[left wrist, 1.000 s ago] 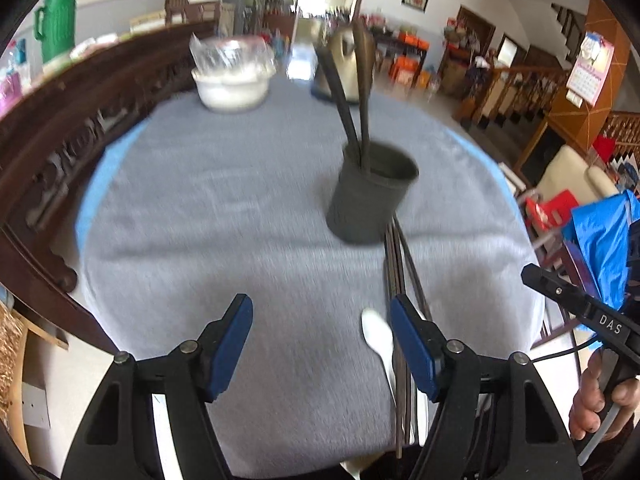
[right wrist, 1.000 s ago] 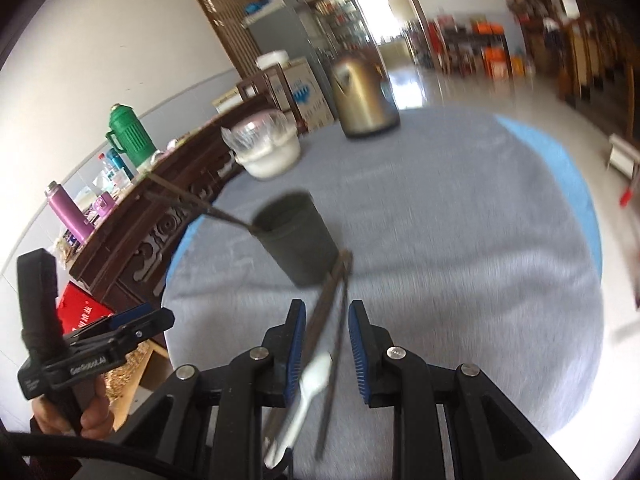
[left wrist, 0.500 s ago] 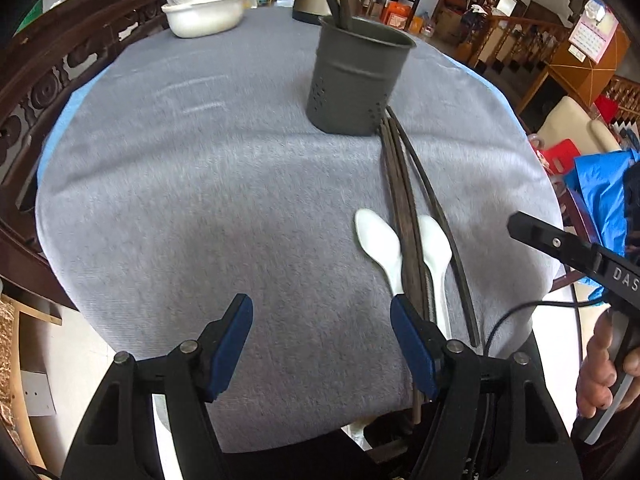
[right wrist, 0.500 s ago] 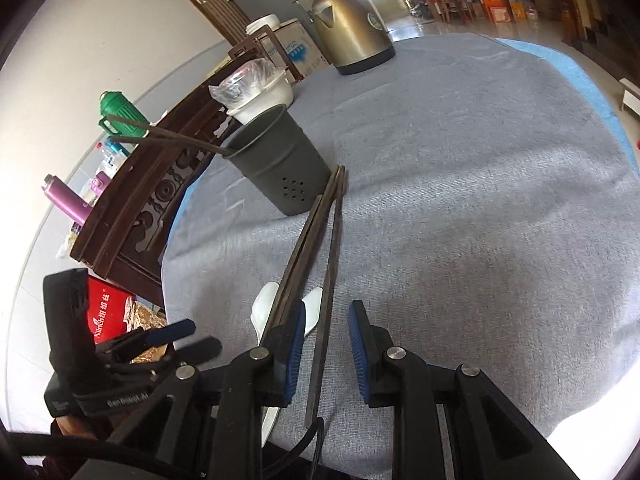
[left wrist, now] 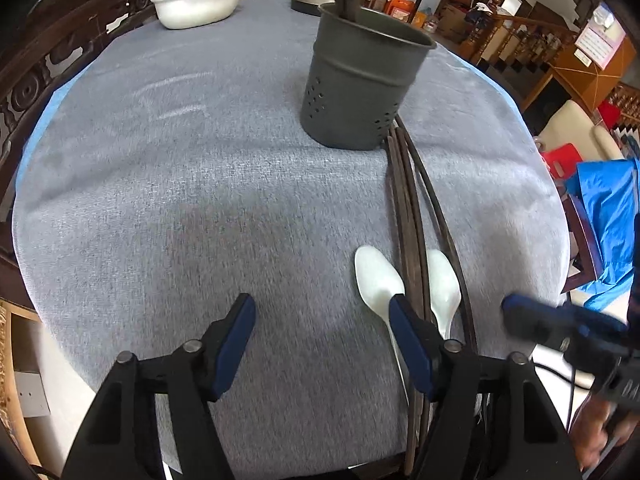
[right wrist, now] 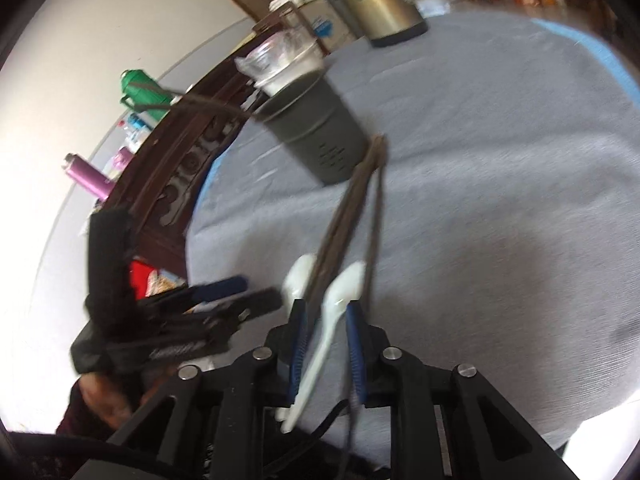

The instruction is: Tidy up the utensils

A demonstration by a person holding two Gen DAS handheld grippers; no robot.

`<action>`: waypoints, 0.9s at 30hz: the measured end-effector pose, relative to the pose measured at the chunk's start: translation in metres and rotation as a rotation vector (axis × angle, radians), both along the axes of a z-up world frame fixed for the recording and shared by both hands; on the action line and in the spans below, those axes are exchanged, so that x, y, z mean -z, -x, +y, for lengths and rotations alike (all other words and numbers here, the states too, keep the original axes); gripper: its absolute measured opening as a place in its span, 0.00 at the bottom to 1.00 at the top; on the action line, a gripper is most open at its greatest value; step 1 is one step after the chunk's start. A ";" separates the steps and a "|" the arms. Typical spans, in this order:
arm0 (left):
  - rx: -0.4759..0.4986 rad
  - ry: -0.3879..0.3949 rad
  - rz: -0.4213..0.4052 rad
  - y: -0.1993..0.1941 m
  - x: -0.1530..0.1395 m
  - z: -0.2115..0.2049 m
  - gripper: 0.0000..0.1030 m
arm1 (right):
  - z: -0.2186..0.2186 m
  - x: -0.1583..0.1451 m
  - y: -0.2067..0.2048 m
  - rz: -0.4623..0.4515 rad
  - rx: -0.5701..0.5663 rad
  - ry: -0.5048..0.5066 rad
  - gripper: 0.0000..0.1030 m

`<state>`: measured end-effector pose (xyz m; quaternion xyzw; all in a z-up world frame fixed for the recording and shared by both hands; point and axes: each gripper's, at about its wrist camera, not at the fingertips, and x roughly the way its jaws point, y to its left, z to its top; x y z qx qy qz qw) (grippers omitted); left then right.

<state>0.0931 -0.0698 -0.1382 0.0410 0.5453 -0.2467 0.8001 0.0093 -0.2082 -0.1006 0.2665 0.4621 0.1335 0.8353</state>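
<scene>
From the left wrist view, a dark perforated utensil holder (left wrist: 360, 80) stands upright on the grey tablecloth (left wrist: 200, 200) with two dark handles rising from it. A white bowl (left wrist: 196, 4) covered in plastic sits at the far edge, well apart. The cloth to the left lies bare up to the carved wooden rail. Dark chopsticks (left wrist: 412, 220) run from the holder's base toward the near edge, flanked by two white spoons (left wrist: 378, 280). The left gripper (left wrist: 320, 316) has its jaws apart and closing over bare cloth, its right finger just over the nearer spoon's handle.

From the right wrist view, the holder (right wrist: 320, 132) leans in the blurred frame. The right gripper (right wrist: 326, 312) has narrow, closing jaws with a white spoon (right wrist: 336, 292) lying between them; whether the pads press it I cannot tell.
</scene>
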 end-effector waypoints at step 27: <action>0.041 0.025 0.002 -0.016 -0.004 -0.015 0.45 | 0.031 0.019 -0.039 0.115 0.020 0.291 0.15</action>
